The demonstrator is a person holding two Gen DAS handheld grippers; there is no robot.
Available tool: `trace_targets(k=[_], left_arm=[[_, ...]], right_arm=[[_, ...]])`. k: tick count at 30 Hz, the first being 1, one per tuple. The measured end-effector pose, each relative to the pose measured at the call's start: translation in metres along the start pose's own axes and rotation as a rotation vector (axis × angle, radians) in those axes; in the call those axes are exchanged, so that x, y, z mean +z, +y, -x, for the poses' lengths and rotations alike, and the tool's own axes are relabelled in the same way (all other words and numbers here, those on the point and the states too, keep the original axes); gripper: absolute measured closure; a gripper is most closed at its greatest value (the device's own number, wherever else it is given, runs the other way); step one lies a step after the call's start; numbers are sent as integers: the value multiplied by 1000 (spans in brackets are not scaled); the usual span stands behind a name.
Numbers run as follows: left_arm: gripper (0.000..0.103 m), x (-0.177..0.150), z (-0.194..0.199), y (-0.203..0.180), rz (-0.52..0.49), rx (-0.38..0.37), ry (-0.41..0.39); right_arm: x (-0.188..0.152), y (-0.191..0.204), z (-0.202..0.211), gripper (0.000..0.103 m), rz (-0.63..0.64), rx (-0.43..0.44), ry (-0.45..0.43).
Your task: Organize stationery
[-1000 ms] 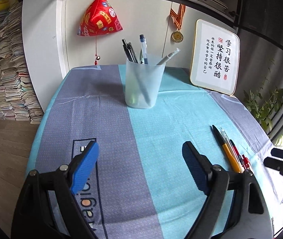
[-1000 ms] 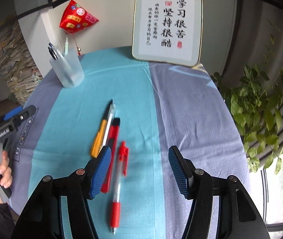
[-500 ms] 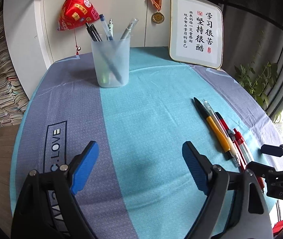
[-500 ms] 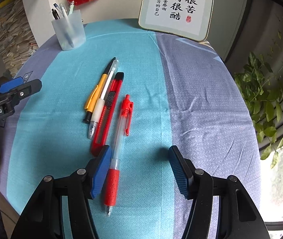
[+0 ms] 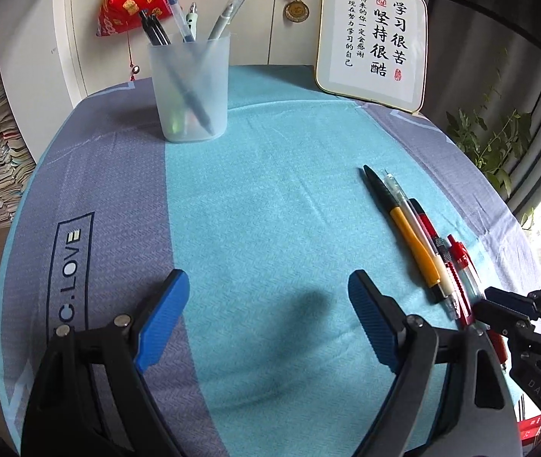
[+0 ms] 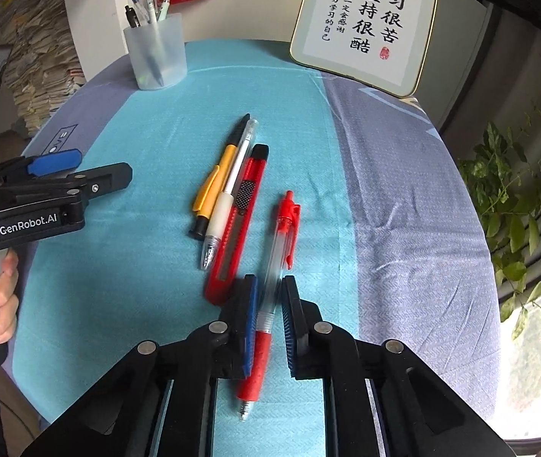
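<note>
Wide bare desk (image 5: pixel 270 198) open between pen cup (image 5: pixel 190 91) and loose pens (image 5: pixel 415 243). Framed plaque (image 5: pixel 373 34) blocking the far edge; plant (image 6: pixel 514 205) crowding the right.

left gripper (image 5: pixel 266 320) jaws wide, right gripper (image 6: pixel 268 304) jaws closed

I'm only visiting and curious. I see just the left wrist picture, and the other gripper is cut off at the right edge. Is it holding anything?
Observer: Yes. The right wrist view shows the right gripper shut on the red pen, just above its rubber grip.
Operator: Is that pen touching the others?
Observer: No. Cloth shows between it and the red utility knife.
Operator: Who carries my gripper?
Observer: A hand grips the handle of the left gripper.
</note>
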State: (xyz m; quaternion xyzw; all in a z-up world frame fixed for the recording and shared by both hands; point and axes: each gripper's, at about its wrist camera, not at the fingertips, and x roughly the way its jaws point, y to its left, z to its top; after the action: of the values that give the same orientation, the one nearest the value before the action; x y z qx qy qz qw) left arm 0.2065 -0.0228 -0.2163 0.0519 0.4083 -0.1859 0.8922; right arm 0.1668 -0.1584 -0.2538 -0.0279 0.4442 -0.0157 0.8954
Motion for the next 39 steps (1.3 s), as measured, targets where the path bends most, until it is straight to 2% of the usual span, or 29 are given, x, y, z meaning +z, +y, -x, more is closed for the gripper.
trace_targets(k=[8, 12, 16, 19, 24, 26, 29, 34, 37, 39], left_arm=[[18, 11, 4, -6, -9, -11, -9], [18, 16, 3, -20, -33, -25, -14], [18, 19, -5, -39, -68, -37, -2], [18, 22, -12, -53, -96, -22, 18], [18, 20, -25, -65, -145, 59, 33], [18, 18, -31, -63, -141, 66, 56], [17, 18, -34, -54, -86, 28, 70], [17, 23, -23, -53, -40, -28, 45], [17, 23, -23, -63, -68, -7, 35], [13, 21, -25, -67, -84, 4, 24]], right_arm=[[-7, -30, 3, 93, -73, 14, 13], [-14, -47, 6, 93, -120, 14, 12], [-17, -49, 7, 93, -125, 11, 8], [-17, -48, 7, 93, -122, 10, 4], [-19, -52, 8, 93, -139, 33, -11], [-20, -53, 8, 93, -149, 42, -15], [-22, -54, 9, 93, -154, 52, -22], [-23, -57, 9, 93, -163, 67, -26], [-23, -58, 9, 93, -169, 72, -30], [-24, -59, 9, 93, -177, 76, -33]])
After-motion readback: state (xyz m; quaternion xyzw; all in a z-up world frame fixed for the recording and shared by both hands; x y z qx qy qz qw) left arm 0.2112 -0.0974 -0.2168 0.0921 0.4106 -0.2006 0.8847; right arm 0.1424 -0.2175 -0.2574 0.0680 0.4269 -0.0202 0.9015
